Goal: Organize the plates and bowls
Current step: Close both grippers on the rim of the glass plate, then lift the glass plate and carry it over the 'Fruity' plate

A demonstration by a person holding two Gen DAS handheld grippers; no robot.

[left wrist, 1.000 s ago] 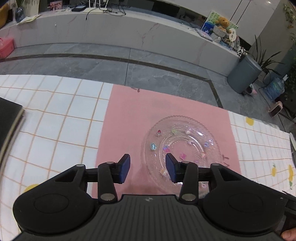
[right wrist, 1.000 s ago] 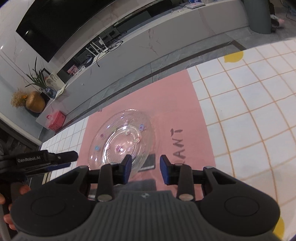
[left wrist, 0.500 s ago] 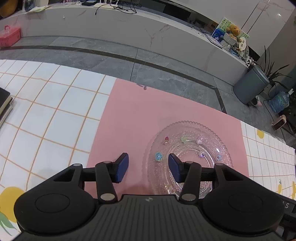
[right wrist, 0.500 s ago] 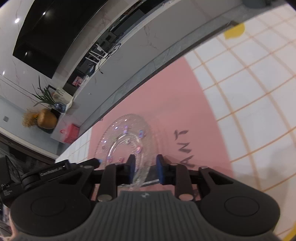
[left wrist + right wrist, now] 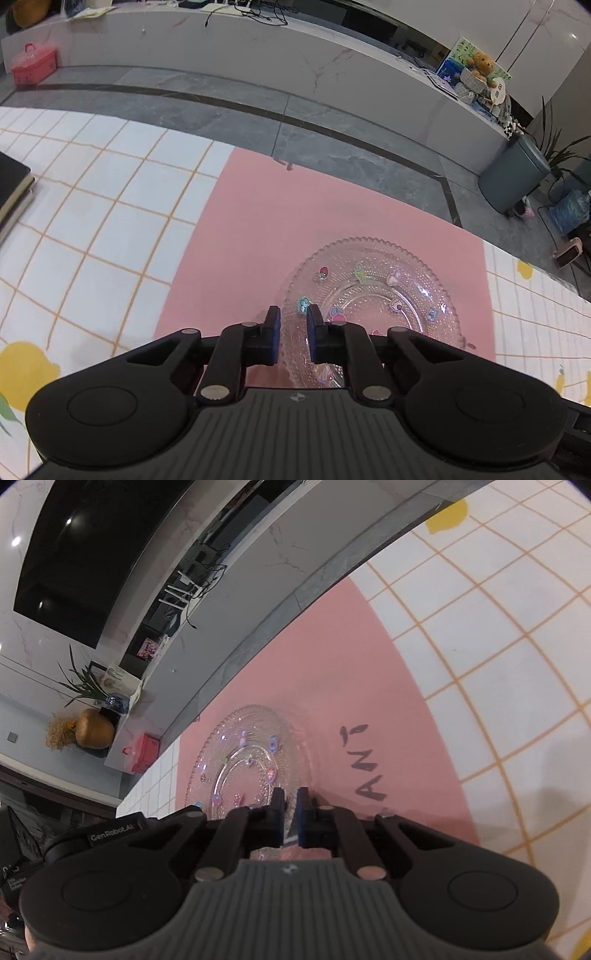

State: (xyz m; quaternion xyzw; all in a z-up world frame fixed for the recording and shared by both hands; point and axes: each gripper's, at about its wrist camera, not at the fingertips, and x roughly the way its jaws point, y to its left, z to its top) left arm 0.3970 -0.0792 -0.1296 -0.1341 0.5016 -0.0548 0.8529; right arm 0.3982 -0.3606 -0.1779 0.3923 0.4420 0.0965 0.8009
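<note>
Both grippers meet at one clear glass plate (image 5: 373, 295) on a pink mat (image 5: 258, 236), each taking a different side of its scalloped rim. Left gripper (image 5: 293, 334): its blue pads straddle the plate's near-left edge, and the jaws are closing on it; a sliver of beaded rim shows between the pads, though whether they already press the glass cannot be told from the left wrist view. Right gripper (image 5: 291, 814): jaws drawn together with the plate's near-right rim pinched between them, only a thin slit left between the pads.

Seen from the right wrist camera, the plate (image 5: 251, 760) sits toward the mat's left portion, with dark lettering (image 5: 364, 764) printed on the pink surface just to its right. Small coloured stickers dot the glass. The mat (image 5: 343, 672) lies on a white tablecloth (image 5: 92, 221) gridded in orange lines with yellow fruit prints; its far edge runs along the table's edge, beyond which grey floor tiles (image 5: 221, 107) and a long pale counter (image 5: 258, 44) show.

Open pink mat stretches beyond and to the left of the plate in the left wrist view, and bare checked cloth extends further left to a dark book-like object (image 5: 13, 188) at the frame edge. On the right, bare cloth (image 5: 498, 664) spreads wide past the mat's border.
</note>
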